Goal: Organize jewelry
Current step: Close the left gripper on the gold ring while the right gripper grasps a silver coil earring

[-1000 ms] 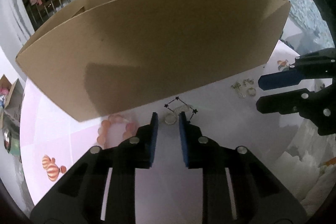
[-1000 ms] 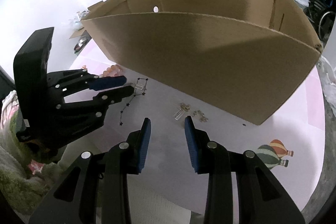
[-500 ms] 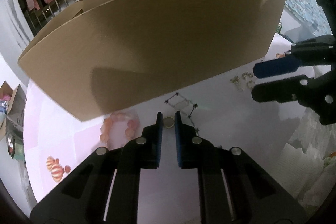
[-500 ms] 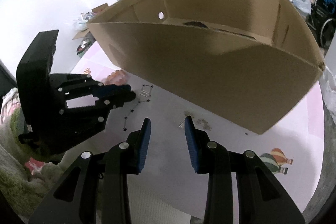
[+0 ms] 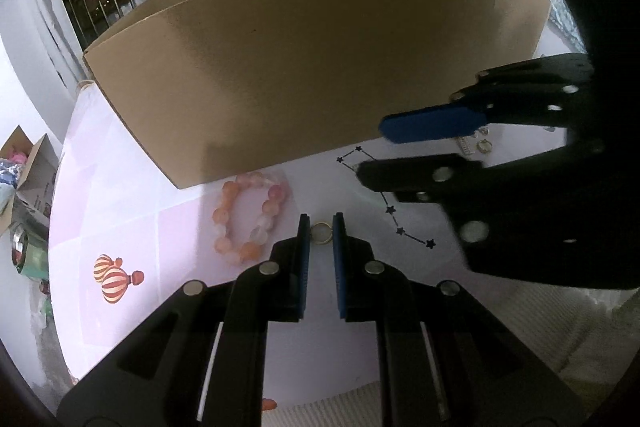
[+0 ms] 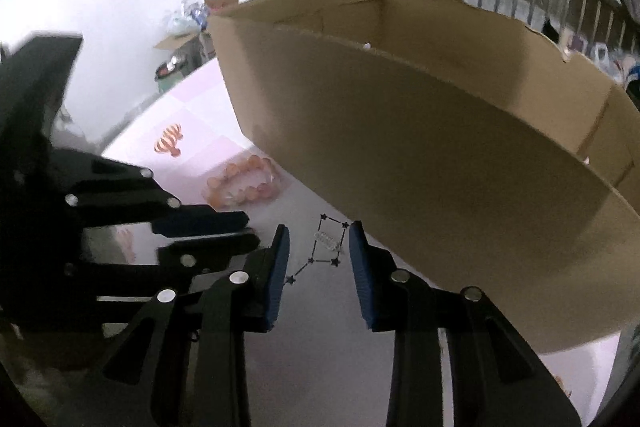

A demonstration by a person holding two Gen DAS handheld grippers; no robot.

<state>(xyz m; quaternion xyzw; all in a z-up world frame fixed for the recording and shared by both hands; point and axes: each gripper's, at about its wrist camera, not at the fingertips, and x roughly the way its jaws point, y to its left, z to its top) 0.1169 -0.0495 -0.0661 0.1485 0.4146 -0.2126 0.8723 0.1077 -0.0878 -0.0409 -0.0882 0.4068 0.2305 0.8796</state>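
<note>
A small gold ring lies on the white and pink table cover, and my left gripper is shut on it, both blue pads against its sides. A pink and orange bead bracelet lies just left of it, in front of the big cardboard box. My right gripper hangs close beside the left gripper. Its jaws are closing with a small clear crystal piece on the cover between the tips, and the pads are off it.
Small earrings lie right of the star print, partly behind the right gripper. A balloon print marks the cover at left. A small open carton and a metal can sit beyond the left edge. White cloth lies near right.
My right gripper has swung left and rolled, ending close beside the left one, its jaws a little narrower. The left jaws have narrowed onto the ring.
</note>
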